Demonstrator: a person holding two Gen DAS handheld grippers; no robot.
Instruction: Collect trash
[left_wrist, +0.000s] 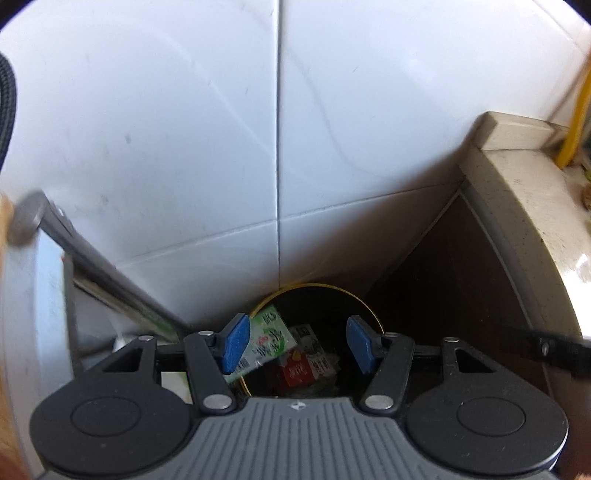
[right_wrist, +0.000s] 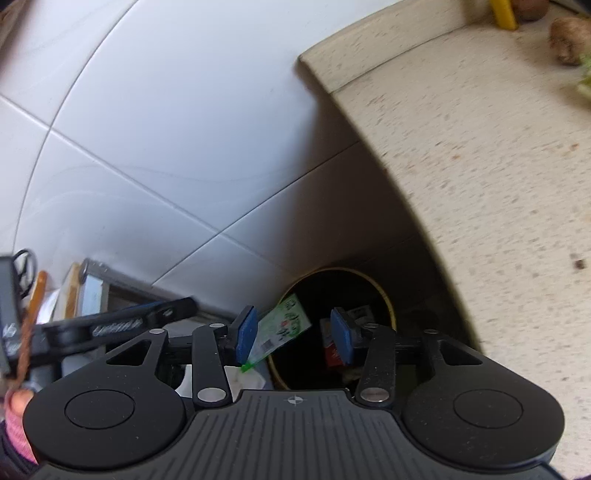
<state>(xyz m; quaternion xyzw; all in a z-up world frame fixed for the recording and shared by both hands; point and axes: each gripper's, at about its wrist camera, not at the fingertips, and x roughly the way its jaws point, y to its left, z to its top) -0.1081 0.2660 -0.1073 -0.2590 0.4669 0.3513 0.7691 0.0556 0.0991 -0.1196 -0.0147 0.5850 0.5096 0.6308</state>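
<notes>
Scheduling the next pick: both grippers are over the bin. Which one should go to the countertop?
Right, probably. The countertop lies close beside the right gripper; the left gripper sees only its edge. Both jaws stand open, empty.

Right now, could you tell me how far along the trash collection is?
Done: a green-and-white carton and a red packet lie in the round gold-rimmed bin, the carton leaning on its rim. In hand: nothing; the left gripper and right gripper are both open above the bin. Left: brown lumps on the speckled beige counter may need collecting.
</notes>
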